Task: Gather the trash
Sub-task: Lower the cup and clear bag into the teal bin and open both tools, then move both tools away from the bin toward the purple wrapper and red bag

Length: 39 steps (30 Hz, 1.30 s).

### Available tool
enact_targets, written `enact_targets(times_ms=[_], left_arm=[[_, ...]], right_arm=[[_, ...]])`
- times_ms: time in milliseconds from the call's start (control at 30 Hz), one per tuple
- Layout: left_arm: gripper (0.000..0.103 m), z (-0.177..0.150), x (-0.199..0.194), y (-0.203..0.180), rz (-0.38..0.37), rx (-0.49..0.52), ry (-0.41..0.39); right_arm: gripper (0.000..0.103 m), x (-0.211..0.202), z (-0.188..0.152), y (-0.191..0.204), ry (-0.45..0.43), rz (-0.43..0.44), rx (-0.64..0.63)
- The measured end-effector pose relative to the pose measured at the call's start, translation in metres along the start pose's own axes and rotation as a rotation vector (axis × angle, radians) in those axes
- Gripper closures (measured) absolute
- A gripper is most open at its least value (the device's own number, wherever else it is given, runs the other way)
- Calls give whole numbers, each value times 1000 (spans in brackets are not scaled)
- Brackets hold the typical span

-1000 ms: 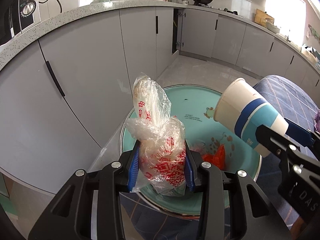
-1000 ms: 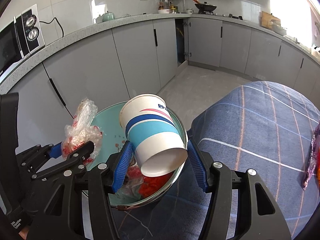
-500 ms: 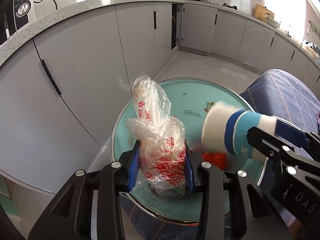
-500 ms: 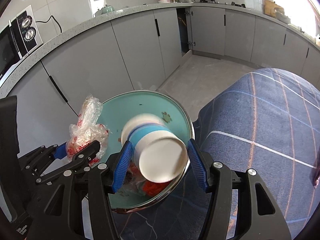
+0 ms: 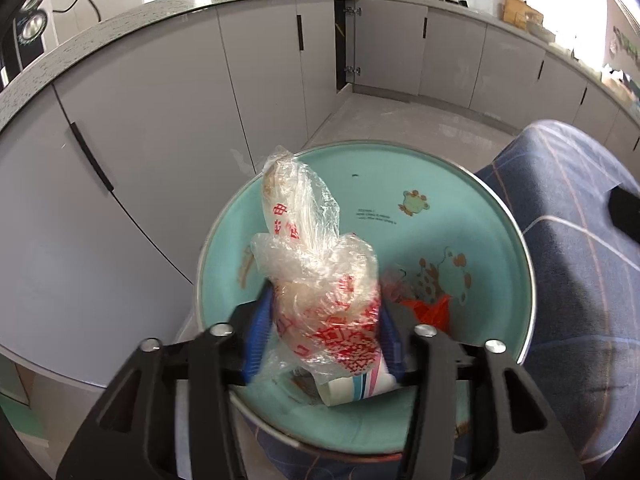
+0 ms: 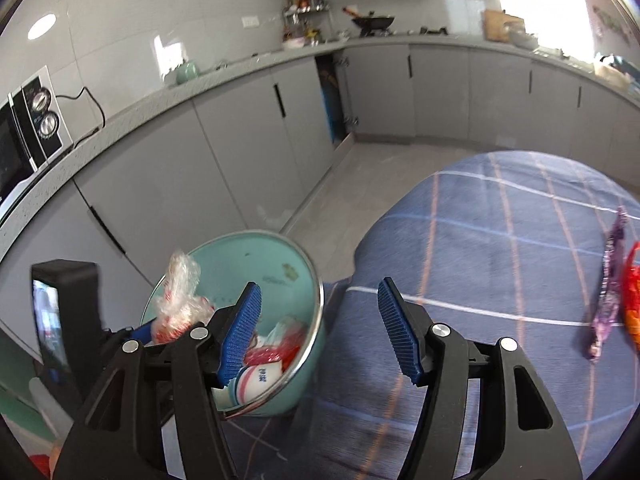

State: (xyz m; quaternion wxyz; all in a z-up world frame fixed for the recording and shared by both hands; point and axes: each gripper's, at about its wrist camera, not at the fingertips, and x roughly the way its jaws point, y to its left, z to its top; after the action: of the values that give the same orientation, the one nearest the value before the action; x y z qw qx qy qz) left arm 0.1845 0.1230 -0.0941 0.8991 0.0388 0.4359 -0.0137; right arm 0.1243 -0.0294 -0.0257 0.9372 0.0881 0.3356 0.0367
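Note:
My left gripper [image 5: 326, 308] hangs over a teal bowl [image 5: 380, 176] with a crumpled clear plastic bag printed in red [image 5: 316, 280] between its blue pads. Its jaws are opening, and the pads now stand slightly off the bag's sides. A blue-and-white paper cup [image 5: 352, 388] lies on its side in the bowl under the bag, beside a red wrapper [image 5: 428, 308]. My right gripper [image 6: 320, 286] is opening with nothing between its fingers, held over the bowl's right rim and the cloth. The same cup [image 6: 260, 380] shows inside the bowl [image 6: 256, 256].
The bowl sits at the left edge of a blue checked tablecloth [image 6: 500, 248]. A purple wrapper [image 6: 608, 300] and an orange piece [image 6: 632, 304] lie on the cloth at far right. Grey kitchen cabinets [image 5: 160, 128] stand close behind the bowl, with bare floor beyond.
The paper cup left my right gripper and dropped into the bowl, and that gripper pulled back to the right. My left jaws spread wider around the bag.

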Motion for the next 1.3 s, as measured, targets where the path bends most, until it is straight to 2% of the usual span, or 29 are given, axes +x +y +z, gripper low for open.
enact_targets(times_ms=[100,233,567,867,967,1033,1167,1300], left_arm=[[48,0,2,-7,9,19,10],[32,-3,-5,-10,26,32,-5],[27,-3,-22,-7,47,19,-35],[16,-7,-40,0,61,-2,-65],[10,-10,-48,3,76,-7,-80],[6,-12,-51,4,76,-15,-85],[6,-17,-56,10,74,-45,-82],[6,-22,-58,19,71,-73,-73]], right_arm=[[42,-5,-2,-5,-5,-5,7],[42,-5,-6,-2,0,-2,13],[40,-24,-8,-2,-29,-7,7],[14,-42,-13,-3,-106,-45,26],[13,-48,-13,-3,-139,-46,34],[13,-48,-13,1,-120,-52,0],[12,-46,-15,14,-75,-79,-90],[12,-43,-20,20,-32,-64,-103]])
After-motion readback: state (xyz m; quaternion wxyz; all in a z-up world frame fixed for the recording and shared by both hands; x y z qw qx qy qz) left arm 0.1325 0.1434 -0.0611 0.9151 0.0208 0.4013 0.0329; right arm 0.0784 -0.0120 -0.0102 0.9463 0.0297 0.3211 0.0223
